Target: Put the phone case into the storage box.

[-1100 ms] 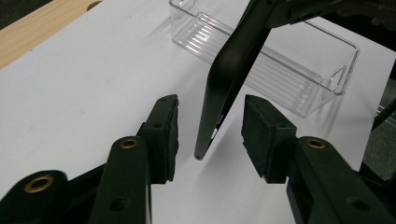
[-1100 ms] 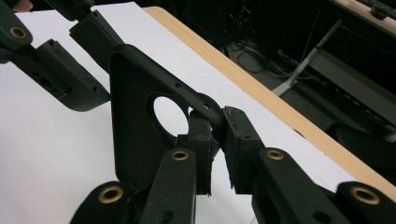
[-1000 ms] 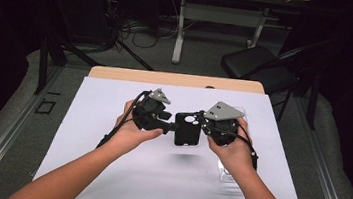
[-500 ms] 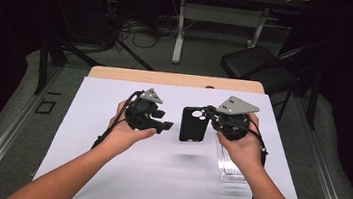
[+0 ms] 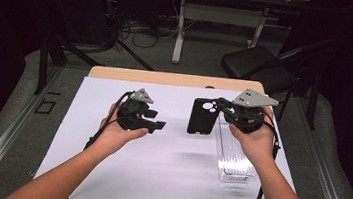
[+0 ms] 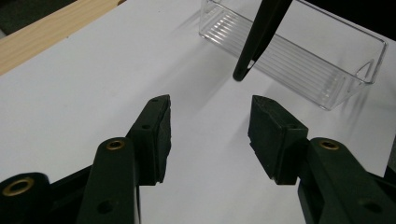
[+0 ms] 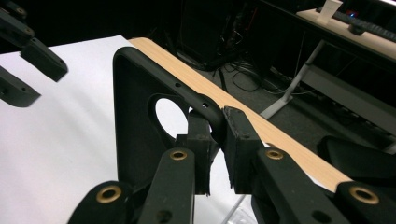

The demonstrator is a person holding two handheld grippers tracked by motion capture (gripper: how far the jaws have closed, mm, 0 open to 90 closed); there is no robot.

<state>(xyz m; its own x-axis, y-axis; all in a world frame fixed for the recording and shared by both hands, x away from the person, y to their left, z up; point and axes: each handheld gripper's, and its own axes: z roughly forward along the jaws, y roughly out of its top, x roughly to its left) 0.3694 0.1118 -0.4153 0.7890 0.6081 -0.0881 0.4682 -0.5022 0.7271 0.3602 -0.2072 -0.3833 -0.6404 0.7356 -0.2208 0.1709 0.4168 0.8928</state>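
In the high view, the right gripper [image 5: 220,106] sits right of centre, lifted above the white sheet [image 5: 168,154] that covers the table [image 5: 167,78]. Its jaws pinch the upper edge of a black phone case [image 5: 201,116], which hangs upright just left of the hand, its camera cut-out near the top. In the right gripper view the two pads close on the case's rim [image 7: 212,114] beside the round opening, near the middle of the frame.

The left gripper [image 5: 159,125] is left of centre in the high view, well apart from the case, held in the person's left hand [image 5: 123,133]. In the left gripper view its jaws stand spread with nothing between them.

A clear plastic tray [image 5: 233,156] lies on the sheet at lower right, under the right hand [image 5: 255,138]; whether it holds anything is hard to tell through the glare. In the left gripper view the tray [image 6: 299,51] is at upper right, the case's edge [image 6: 259,37] hanging before it.
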